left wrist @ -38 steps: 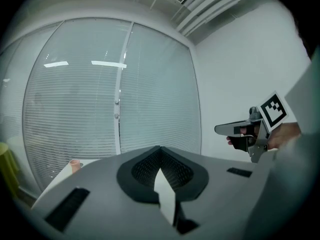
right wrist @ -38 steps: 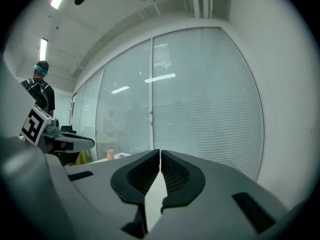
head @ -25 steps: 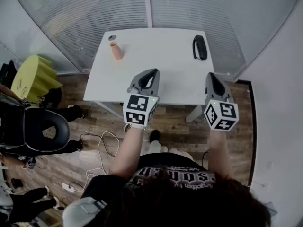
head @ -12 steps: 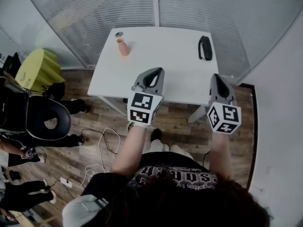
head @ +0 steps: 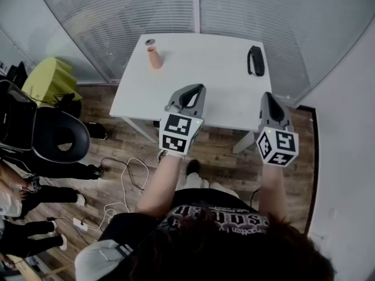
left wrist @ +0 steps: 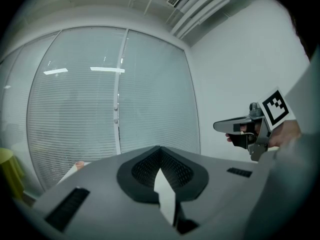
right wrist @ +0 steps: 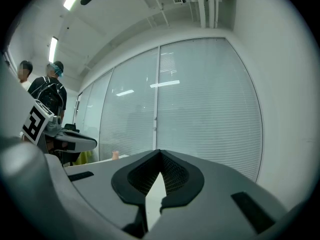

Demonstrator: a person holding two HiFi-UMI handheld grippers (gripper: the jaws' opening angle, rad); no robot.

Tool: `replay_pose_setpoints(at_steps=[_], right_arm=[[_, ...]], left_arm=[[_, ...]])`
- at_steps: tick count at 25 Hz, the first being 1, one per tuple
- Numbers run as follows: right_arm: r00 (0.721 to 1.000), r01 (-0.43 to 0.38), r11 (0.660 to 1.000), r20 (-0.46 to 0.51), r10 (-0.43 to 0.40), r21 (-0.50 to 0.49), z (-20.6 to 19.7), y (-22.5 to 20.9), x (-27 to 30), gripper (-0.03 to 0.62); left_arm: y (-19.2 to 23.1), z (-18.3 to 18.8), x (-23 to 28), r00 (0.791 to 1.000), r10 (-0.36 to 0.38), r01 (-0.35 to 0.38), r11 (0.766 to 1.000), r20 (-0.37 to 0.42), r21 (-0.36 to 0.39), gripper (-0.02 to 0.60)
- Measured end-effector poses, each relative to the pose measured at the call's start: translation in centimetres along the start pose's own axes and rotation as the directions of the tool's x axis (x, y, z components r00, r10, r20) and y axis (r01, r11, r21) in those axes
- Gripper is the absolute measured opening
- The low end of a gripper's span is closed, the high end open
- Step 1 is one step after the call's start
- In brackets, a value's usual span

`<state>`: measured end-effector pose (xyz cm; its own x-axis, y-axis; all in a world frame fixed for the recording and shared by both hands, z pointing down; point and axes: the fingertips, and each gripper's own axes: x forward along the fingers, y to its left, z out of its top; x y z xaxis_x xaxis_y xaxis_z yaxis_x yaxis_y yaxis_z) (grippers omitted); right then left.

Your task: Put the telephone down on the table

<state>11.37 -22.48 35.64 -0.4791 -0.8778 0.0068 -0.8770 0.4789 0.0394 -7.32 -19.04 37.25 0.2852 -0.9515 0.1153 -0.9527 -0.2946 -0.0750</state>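
The telephone [head: 255, 60] lies flat on the white table [head: 205, 69], near its far right corner and well apart from both claws. The left gripper [head: 197, 89] and the right gripper [head: 268, 96] hover over the near edge, each clenched on nothing. It looks like a stiff, light handset of smooth plastic, probably slippery, so I would take it across the narrow middle, not at the thicker ends.

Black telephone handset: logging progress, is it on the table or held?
Not held: the black telephone handset lies flat on the white table, far right side.
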Motion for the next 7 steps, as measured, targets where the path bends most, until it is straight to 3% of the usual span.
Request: replay_pose_setpoints(at_steps=[7], right_arm=[[0.999,-0.004,1.0,-0.045,0.005,0.019,-0.9,-1.2,1.9,0.029]], left_arm=[[0.3,0.2,1.7,1.0,0.003,-0.003,1.0,-0.018,-0.01,0.0]])
